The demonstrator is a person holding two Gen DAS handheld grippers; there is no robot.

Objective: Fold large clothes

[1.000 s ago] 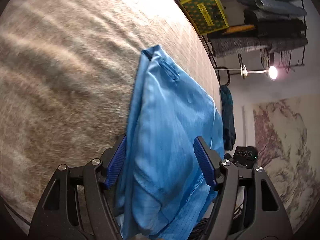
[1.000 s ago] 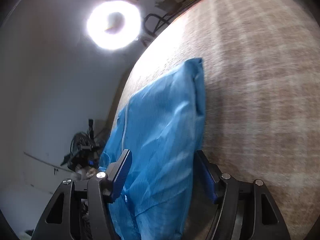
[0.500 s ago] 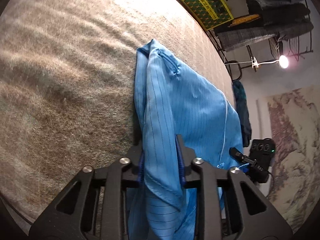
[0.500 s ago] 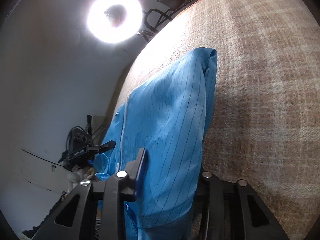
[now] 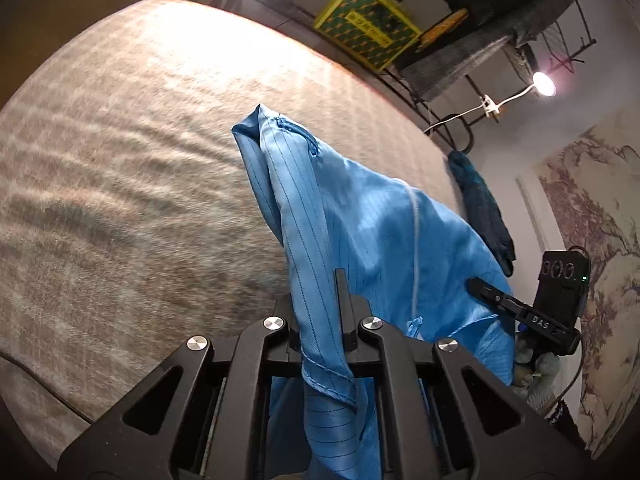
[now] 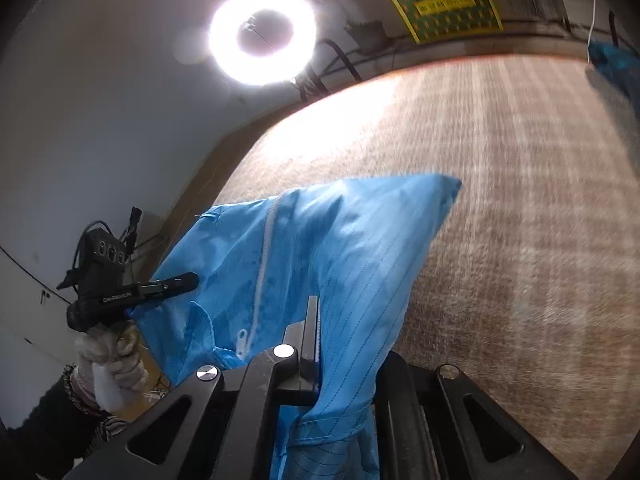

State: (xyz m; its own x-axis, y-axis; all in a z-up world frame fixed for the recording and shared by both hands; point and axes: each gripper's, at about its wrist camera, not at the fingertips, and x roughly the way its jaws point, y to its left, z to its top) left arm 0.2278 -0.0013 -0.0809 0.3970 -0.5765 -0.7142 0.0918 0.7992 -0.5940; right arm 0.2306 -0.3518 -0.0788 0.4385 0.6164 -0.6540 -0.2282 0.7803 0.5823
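Both tongs (image 5: 320,300) pinching garment (image 5: 380,232)

Glossy pinstriped blue cloth garment (image 5: 372,232) over rough woven blanket (image 5: 140,184).

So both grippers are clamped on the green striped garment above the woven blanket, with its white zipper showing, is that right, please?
Not quite: the garment is blue, not green, as both wrist views show. The left gripper and right gripper are indeed clamped on it above the woven blanket, white zipper showing.
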